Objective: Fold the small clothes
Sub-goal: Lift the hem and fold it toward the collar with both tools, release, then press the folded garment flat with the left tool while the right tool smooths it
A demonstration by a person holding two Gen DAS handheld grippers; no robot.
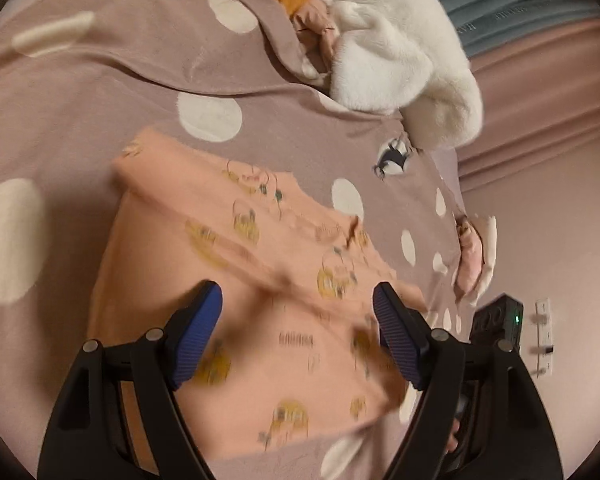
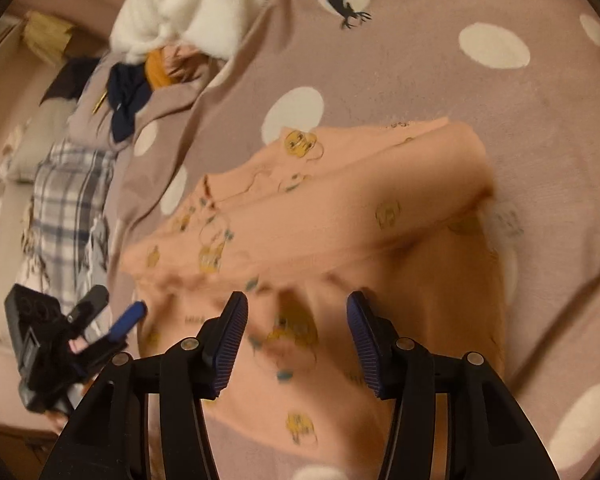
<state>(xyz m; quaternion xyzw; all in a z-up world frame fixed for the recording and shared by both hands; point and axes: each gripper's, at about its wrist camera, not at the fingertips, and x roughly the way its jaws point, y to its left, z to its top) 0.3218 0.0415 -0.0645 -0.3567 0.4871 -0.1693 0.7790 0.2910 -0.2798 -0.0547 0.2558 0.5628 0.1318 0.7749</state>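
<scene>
A small peach garment [image 1: 236, 280] with yellow cartoon prints lies partly folded on a mauve blanket [image 1: 100, 112] with white dots. It also shows in the right wrist view [image 2: 340, 216]. My left gripper [image 1: 298, 320] is open and empty, hovering over the garment's near part. My right gripper [image 2: 296, 328] is open and empty above the garment's near edge. The left gripper also shows in the right wrist view [image 2: 108, 320], at the lower left beside the garment.
A white fluffy garment [image 1: 400, 48] lies at the blanket's far side with orange and navy clothes [image 2: 140, 80] beside it. A plaid cloth [image 2: 68, 200] lies to the left. A grey folded cloth [image 1: 520, 0] is at the far right. The right gripper's body [image 1: 496, 320] shows at the right.
</scene>
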